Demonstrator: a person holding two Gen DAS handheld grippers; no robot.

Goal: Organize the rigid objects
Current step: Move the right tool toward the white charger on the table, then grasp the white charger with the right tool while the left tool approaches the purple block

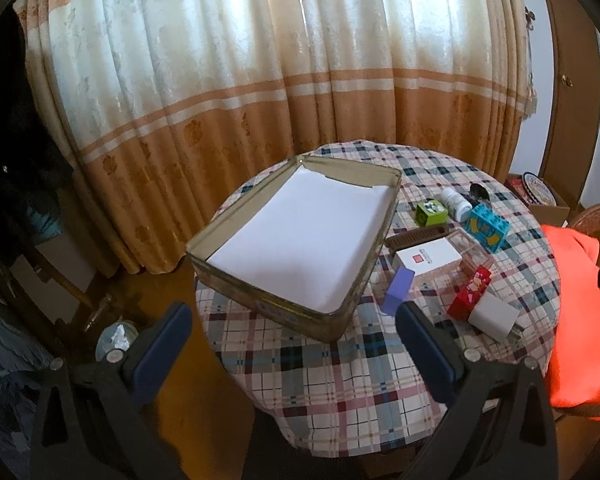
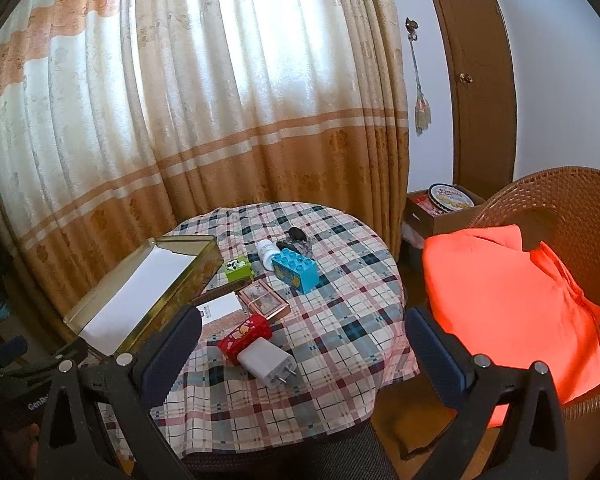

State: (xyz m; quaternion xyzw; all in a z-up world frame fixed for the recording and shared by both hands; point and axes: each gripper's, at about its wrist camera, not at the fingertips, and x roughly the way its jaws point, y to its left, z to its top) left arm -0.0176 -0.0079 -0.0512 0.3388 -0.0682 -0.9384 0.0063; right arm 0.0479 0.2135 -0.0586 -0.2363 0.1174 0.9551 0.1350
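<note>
An open gold tin (image 1: pixel 204 258) lined with white paper sits on the left of a round plaid table (image 1: pixel 340 380); it also shows in the right wrist view (image 2: pixel 168 300). Right of it lie a white charger (image 2: pixel 266 360), a red box (image 2: pixel 244 336), a white box (image 1: pixel 428 260), a purple block (image 1: pixel 398 290), a card case (image 2: pixel 262 300), a brown comb (image 1: pixel 416 236), a green cube (image 2: pixel 238 270), a blue brick (image 2: pixel 296 270) and a white bottle (image 2: pixel 267 254). My left gripper (image 1: pixel 294 322) is open above the tin's near edge. My right gripper (image 2: pixel 304 324) is open above the charger. Both are empty.
A wicker chair (image 2: pixel 580 200) with an orange cushion (image 2: pixel 508 300) stands right of the table. A cardboard box with a round biscuit tin (image 2: pixel 450 196) sits on the floor behind it. Curtains (image 2: pixel 220 120) hang behind the table. A wooden door (image 2: pixel 472 80) is at the far right.
</note>
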